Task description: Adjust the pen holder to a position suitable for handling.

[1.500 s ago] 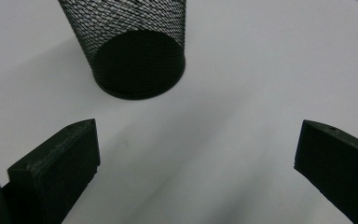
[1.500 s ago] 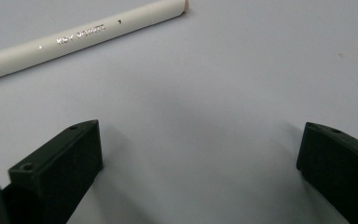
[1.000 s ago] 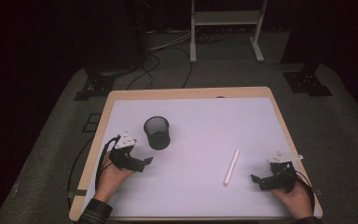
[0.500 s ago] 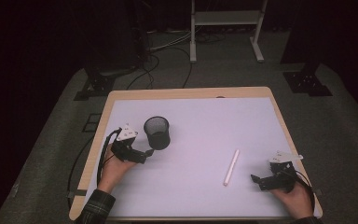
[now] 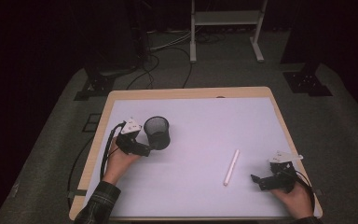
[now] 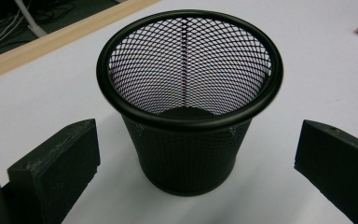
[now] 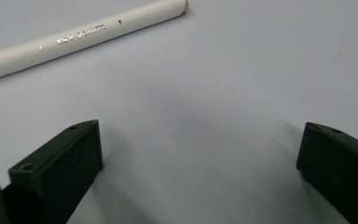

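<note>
Beside the mesh cup (image 6: 189, 100), the left gripper (image 5: 145, 149) has been advanced, jaws wide and empty; a grasp seems imminent.

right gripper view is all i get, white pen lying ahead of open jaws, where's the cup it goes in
Observer: The black mesh cup stands upright on the table's left half, well away from the white pen.
Operator: is the other gripper near it
Observer: Yes. The left gripper has its jaws wide open on either side of the cup, not touching it.
Operator: anything inside the cup
Observer: No, the left gripper view shows its bare bottom through the rim.
</note>
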